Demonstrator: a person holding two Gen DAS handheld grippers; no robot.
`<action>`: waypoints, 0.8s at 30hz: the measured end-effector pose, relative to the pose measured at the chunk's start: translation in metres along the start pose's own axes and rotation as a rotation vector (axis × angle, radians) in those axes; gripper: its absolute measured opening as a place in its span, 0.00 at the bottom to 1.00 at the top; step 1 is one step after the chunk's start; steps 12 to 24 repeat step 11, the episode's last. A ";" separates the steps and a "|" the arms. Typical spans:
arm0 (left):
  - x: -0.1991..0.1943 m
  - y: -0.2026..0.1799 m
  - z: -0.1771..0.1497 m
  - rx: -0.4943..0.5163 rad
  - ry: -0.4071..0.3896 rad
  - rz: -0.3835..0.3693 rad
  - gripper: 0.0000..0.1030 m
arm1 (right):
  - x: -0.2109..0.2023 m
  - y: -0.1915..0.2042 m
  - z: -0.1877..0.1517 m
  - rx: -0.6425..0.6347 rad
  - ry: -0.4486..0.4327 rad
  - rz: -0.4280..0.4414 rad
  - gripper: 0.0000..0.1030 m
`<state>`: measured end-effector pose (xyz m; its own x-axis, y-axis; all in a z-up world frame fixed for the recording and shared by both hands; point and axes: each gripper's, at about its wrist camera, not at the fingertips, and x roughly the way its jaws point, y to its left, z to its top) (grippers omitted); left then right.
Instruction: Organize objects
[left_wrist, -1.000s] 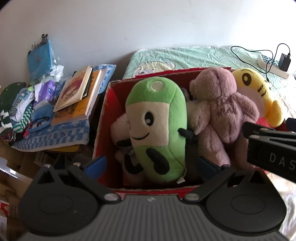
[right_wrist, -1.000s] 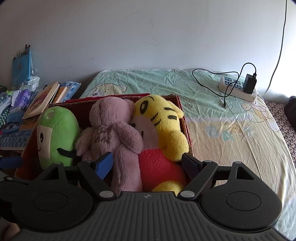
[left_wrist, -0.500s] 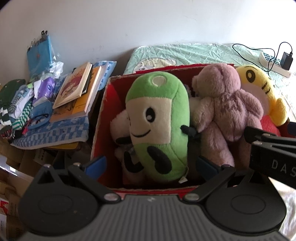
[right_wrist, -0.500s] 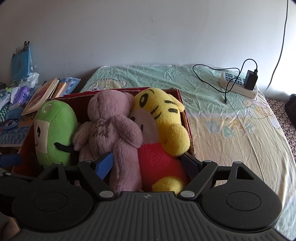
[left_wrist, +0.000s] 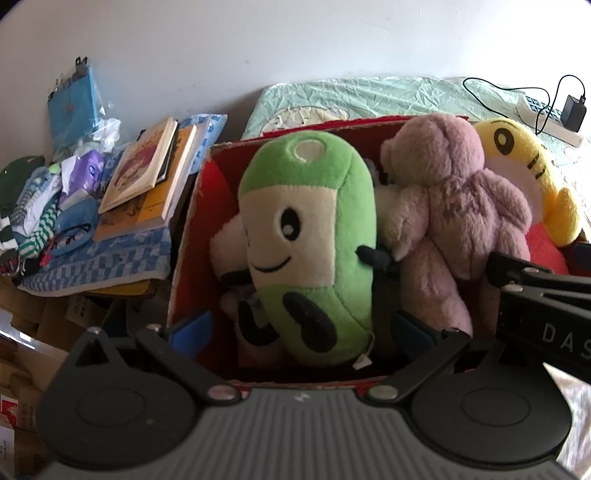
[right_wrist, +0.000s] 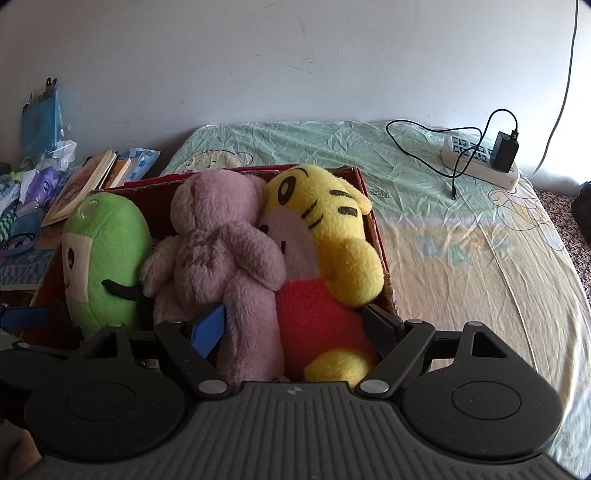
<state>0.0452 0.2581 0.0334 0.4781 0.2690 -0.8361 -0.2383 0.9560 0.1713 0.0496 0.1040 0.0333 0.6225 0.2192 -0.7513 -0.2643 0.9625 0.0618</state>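
A red cardboard box (left_wrist: 192, 229) on the bed holds several plush toys. A green bean-shaped plush (left_wrist: 310, 236) stands at the left, a pink bear (left_wrist: 454, 206) in the middle and a yellow tiger (left_wrist: 524, 166) at the right. A white plush (left_wrist: 229, 251) is half hidden behind the green one. My left gripper (left_wrist: 303, 332) is open at the box's near edge, its fingers either side of the green plush. My right gripper (right_wrist: 295, 326) is open over the pink bear (right_wrist: 221, 243) and the yellow tiger (right_wrist: 321, 221), holding nothing. The green plush (right_wrist: 103, 254) sits to their left.
Books (left_wrist: 147, 173) lie on a blue checked cloth (left_wrist: 103, 266) left of the box, beside a pile of clothes (left_wrist: 37, 206). Cardboard boxes (left_wrist: 22, 332) stand below them. A power strip (right_wrist: 476, 162) with a charger and cable lies on the bed sheet (right_wrist: 461, 258).
Both grippers have drifted slightly closer to the box. Their jaws stay open and the toys have not moved.
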 end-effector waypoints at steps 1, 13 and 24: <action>0.001 0.000 0.000 0.001 0.002 0.000 1.00 | 0.001 0.000 0.000 -0.001 0.001 0.000 0.81; 0.004 -0.002 0.000 0.002 -0.010 -0.032 0.98 | 0.007 -0.004 0.000 0.017 0.011 0.014 0.81; 0.004 -0.002 0.000 0.002 -0.010 -0.032 0.98 | 0.007 -0.004 0.000 0.017 0.011 0.014 0.81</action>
